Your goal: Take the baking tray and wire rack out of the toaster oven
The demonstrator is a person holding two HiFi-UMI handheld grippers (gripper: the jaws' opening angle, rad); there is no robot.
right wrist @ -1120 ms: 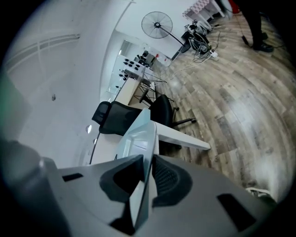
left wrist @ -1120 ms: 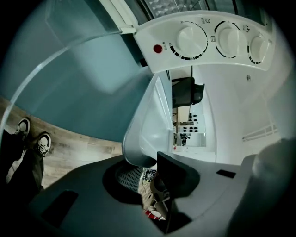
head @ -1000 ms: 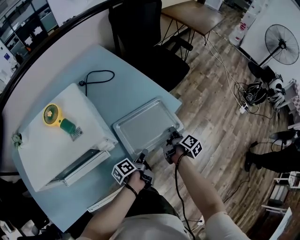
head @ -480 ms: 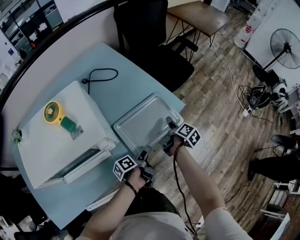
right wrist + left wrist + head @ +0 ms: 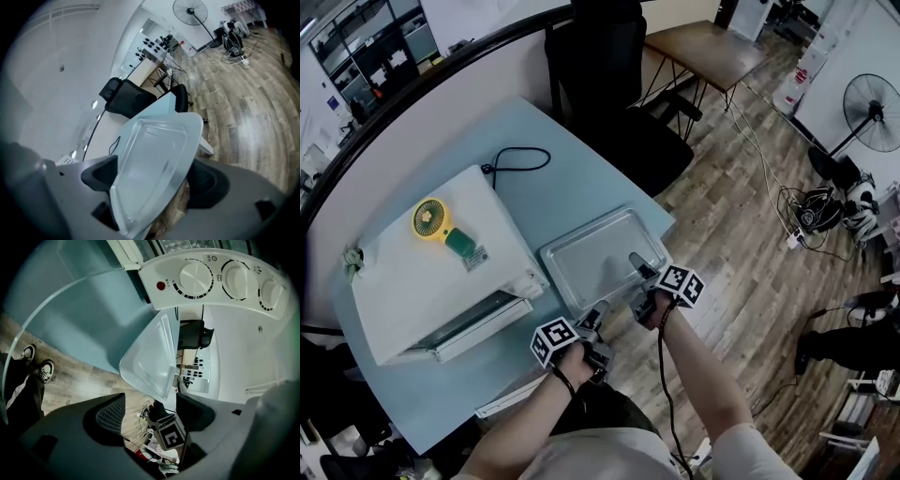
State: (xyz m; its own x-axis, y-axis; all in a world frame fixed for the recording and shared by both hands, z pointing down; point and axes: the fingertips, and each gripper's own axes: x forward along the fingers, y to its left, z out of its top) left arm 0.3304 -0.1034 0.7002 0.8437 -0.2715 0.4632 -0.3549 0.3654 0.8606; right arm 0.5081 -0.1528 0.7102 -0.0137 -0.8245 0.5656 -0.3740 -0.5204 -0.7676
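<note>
The silver baking tray [image 5: 598, 255] lies flat on the pale blue table [image 5: 572, 183], to the right of the white toaster oven [image 5: 422, 281], whose door [image 5: 478, 328] hangs open. My left gripper [image 5: 598, 312] is at the tray's near corner and my right gripper [image 5: 636, 265] reaches over its near right rim. Both sets of jaws are opening. In the left gripper view the tray [image 5: 151, 361] sits just beyond the left gripper [image 5: 154, 406], untouched. The tray's rim [image 5: 150, 164] passes between the right gripper's [image 5: 152, 177] spread jaws, and the pads are off it. A bit of metal grid [image 5: 176, 243] shows in the oven.
A yellow hand fan [image 5: 433, 219] lies on the oven top and a black cord [image 5: 520, 157] loops behind it. A black chair [image 5: 619, 103] stands past the table's far edge. The oven's knob panel [image 5: 225, 280] is close ahead of the left gripper. Wooden floor lies to the right.
Both grippers' jaws have spread apart and come off the tray's near rim. The tray stays flat on the table. The right gripper has shifted a little over the tray.
</note>
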